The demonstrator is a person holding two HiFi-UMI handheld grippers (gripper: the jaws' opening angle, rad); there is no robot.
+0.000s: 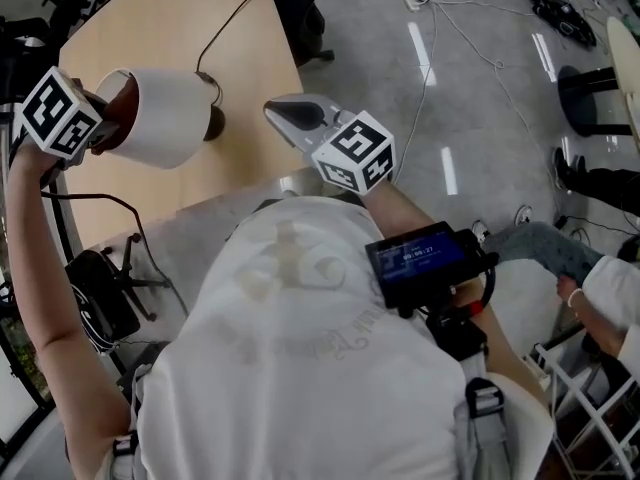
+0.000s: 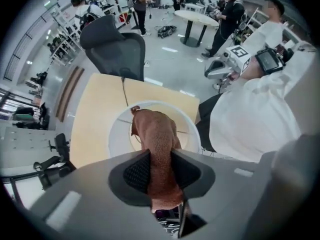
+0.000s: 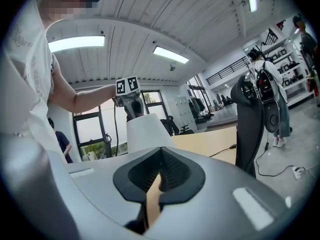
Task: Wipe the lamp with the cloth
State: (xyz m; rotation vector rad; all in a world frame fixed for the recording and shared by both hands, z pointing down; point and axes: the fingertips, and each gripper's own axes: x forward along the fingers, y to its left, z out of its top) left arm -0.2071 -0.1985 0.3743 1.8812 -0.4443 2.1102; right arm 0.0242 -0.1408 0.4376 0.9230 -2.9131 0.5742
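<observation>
At the upper left of the head view, the raised left arm points the left gripper (image 2: 160, 173) straight down over the lamp's (image 1: 165, 116) open shade on the table (image 1: 150, 18), clenched on the brown cloth (image 2: 156, 134). The right gripper (image 3: 160, 176) is held level at centre, jaws drawn together and empty.

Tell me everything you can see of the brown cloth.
The cloth is reddish-brown with a nubbly, towel-like surface, bunched into a narrow strip. The left tool is shut on it, gripping it from both sides. Its free end reaches down into the open top of the white lampshade, above the wooden table; whether it touches the shade is unclear.
</observation>
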